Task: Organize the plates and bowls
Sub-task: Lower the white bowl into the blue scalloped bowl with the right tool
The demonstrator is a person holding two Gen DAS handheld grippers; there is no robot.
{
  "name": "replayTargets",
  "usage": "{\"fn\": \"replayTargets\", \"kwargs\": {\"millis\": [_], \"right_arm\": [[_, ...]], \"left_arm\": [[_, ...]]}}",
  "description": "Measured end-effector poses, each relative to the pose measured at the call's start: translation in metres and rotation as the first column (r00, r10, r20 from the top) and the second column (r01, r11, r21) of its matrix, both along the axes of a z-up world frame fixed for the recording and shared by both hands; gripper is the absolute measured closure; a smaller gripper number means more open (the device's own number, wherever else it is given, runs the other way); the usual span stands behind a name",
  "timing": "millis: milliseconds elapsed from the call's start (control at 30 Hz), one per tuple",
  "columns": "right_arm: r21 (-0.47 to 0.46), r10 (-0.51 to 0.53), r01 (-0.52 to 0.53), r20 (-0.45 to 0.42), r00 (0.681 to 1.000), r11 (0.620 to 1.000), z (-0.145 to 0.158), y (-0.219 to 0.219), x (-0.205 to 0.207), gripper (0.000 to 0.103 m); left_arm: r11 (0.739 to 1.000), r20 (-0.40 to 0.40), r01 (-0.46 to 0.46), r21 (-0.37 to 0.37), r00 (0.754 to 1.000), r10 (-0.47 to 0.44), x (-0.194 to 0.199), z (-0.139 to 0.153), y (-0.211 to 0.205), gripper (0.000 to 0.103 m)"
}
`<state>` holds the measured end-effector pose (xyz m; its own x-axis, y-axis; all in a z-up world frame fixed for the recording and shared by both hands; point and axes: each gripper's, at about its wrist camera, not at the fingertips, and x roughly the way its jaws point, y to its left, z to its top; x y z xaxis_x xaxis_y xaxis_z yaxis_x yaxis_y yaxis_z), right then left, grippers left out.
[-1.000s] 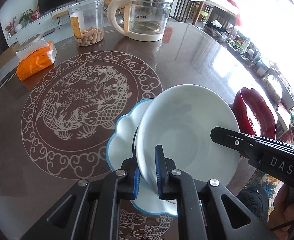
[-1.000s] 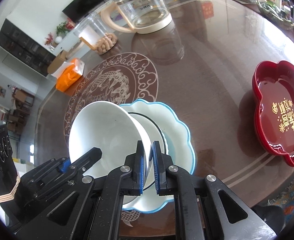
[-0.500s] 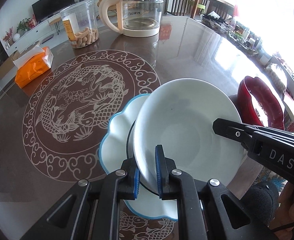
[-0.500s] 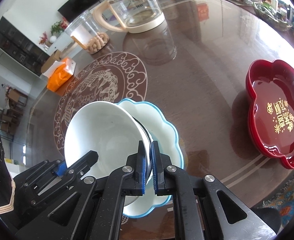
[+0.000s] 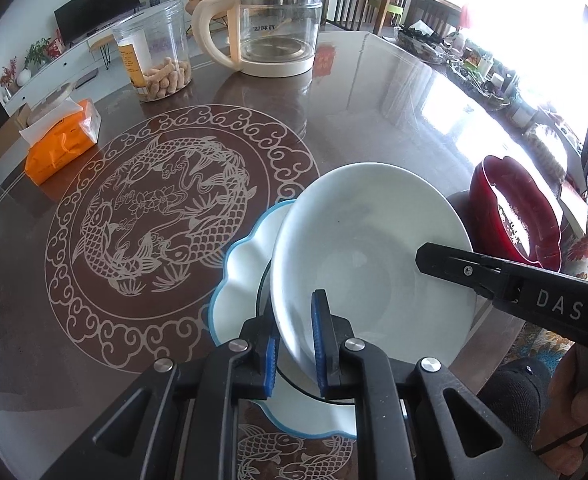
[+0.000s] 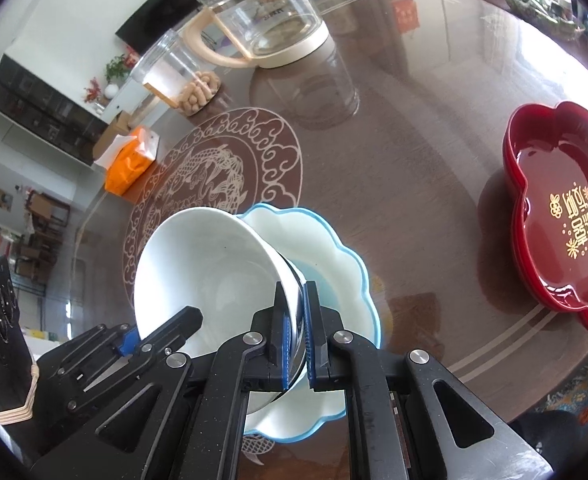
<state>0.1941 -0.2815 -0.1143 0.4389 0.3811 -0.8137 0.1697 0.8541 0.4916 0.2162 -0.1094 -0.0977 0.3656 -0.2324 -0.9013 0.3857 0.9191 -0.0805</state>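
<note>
Both hand-held grippers, left (image 5: pixel 296 334) & right (image 6: pixel 294 332), gripped white bowl (image 5: pixel 368 256) rims, now tilted above scalloped plate (image 6: pixel 334 248); prob. nearly seated.

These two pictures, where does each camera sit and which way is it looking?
Left wrist: sits on the left gripper, looking down along its fingers at the white bowl it clamps; a hand shows lower right.
Right wrist: sits on the right gripper, looking down at the same bowl's other rim; no hand shows.
Shared: bowl, blue-rimmed plate, red tray, glass kettle, each other's gripper.
</note>
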Motion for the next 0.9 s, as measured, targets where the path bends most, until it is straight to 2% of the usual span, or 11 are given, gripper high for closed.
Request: {"fn": "replayTargets", "kwargs": {"millis": [200, 433, 633, 767, 900], "right_arm": [[0.082, -0.024, 0.025, -0.017, 1.0, 0.996, -0.004, -0.005, -0.001, 0.095], [0.097, -0.004, 0.006, -0.02, 1.0, 0.995, -0.002, 0.001, 0.0, 0.095], [0.105, 0.011, -0.009, -0.019, 1.0, 0.994, -0.003, 0.006, 0.001, 0.095], [0.111, 0.017, -0.015, -0.025, 1.0, 0.994, -0.005, 0.008, 0.001, 0.095], [0.12, 0.004, 0.0, -0.04, 0.999, 0.993, -0.01, 0.005, 0.001, 0.095]], "left_arm": [[1.0, -0.001, 0.01, -0.006, 1.0, -0.01, -0.001, 0.006, 0.003, 0.088], [1.0, -0.003, 0.007, -0.003, 1.0, -0.007, -0.002, 0.011, 0.011, 0.088], [0.998, -0.052, -0.007, -0.064, 0.999, 0.003, 0.002, 0.012, 0.025, 0.087], [0.998, -0.067, 0.002, -0.069, 0.998, -0.006, 0.002, 0.009, 0.026, 0.087], [0.992, -0.132, -0.001, -0.129, 0.991, -0.016, 0.011, 0.004, 0.031, 0.085]]}}
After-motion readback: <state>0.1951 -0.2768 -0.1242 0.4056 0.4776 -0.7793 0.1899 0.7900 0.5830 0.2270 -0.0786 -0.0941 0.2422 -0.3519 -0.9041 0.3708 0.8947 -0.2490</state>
